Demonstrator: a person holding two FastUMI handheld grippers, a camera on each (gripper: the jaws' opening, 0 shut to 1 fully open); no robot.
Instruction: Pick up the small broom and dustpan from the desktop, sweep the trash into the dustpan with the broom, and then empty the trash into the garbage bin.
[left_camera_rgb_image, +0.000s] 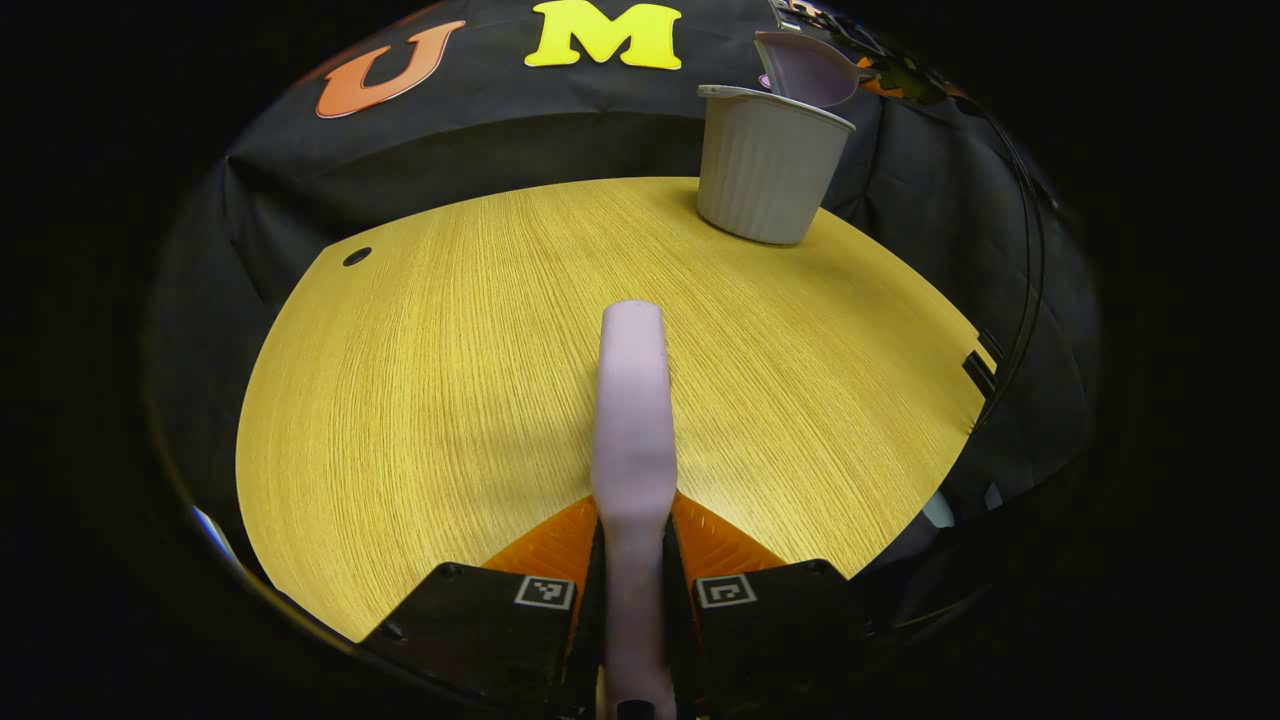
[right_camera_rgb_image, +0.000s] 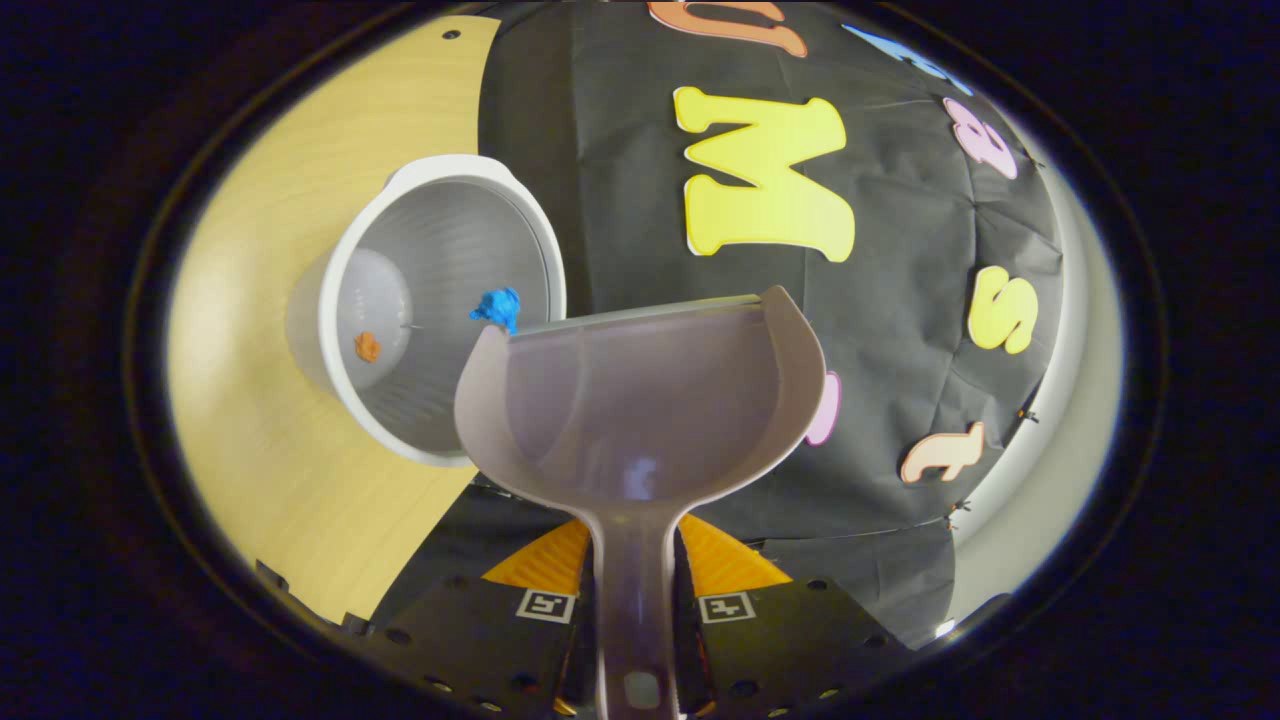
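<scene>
My left gripper (left_camera_rgb_image: 633, 520) is shut on the pale lilac broom (left_camera_rgb_image: 632, 400), whose stem sticks out forward, low over the wooden table (left_camera_rgb_image: 450, 350). At the table's far right stands the ribbed white garbage bin (left_camera_rgb_image: 765, 165), with the lilac dustpan (left_camera_rgb_image: 805, 68) tipped above its rim. My right gripper (right_camera_rgb_image: 632, 540) is shut on the dustpan's handle. The dustpan (right_camera_rgb_image: 640, 400) is tilted with its lip at the rim of the bin (right_camera_rgb_image: 440, 200). A blue scrap (right_camera_rgb_image: 497, 306) is at the lip's left corner, over the bin's mouth. An orange scrap (right_camera_rgb_image: 367, 346) lies on the bin's bottom.
A small dark hole (left_camera_rgb_image: 356, 256) marks the table's far left corner. Black clamps (left_camera_rgb_image: 980, 370) sit on its right edge. The black cloth wall (right_camera_rgb_image: 900, 300) hangs close behind the bin. The bin stands near the edge of the table (right_camera_rgb_image: 260, 300).
</scene>
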